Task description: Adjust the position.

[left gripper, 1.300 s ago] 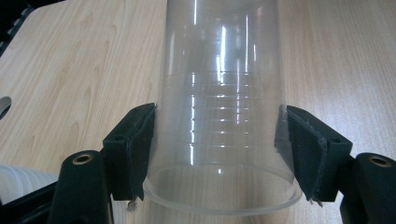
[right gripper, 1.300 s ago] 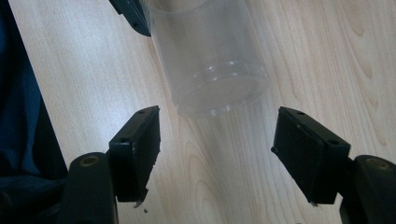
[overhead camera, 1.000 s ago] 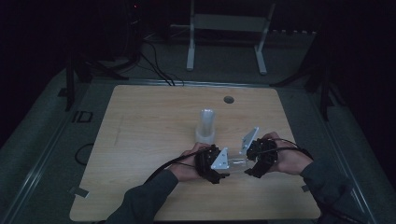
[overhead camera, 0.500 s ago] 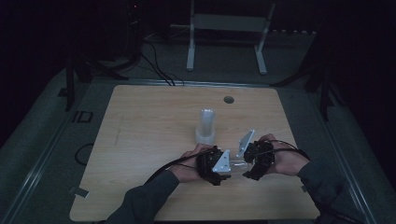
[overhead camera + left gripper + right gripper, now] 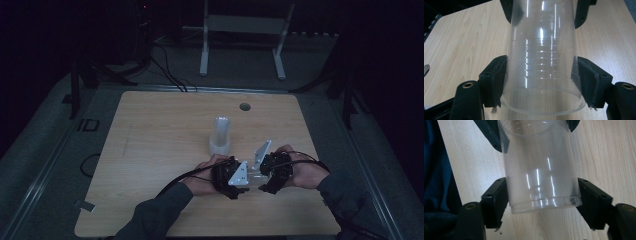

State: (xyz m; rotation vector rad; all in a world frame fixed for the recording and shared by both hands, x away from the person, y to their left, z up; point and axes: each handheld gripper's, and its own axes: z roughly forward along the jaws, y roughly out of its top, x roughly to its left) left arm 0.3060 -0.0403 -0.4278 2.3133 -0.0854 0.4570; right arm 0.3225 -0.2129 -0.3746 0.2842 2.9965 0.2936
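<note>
A clear plastic cup (image 5: pixel 542 75) lies level between my two grippers, just above the wooden table (image 5: pixel 150 150) near its front edge. Its open rim faces my left gripper (image 5: pixel 541 82), whose pads press on both its sides. Its base (image 5: pixel 544 202) faces my right gripper (image 5: pixel 542 200). That gripper's jaws have just been closing and its pads now touch the cup's sides. In the high view the left gripper (image 5: pixel 246 176) and the right gripper (image 5: pixel 262 175) meet tip to tip, with the cup (image 5: pixel 254 175) between them.
A stack of clear cups (image 5: pixel 220 135) stands upright on the table just beyond the hands. A round hole (image 5: pixel 244 106) sits near the table's far edge. Behind the table, a white frame (image 5: pixel 240 30) and cables lie on the dark floor.
Both hands stay where they were near the front edge. The right gripper has edged slightly toward the left one.
</note>
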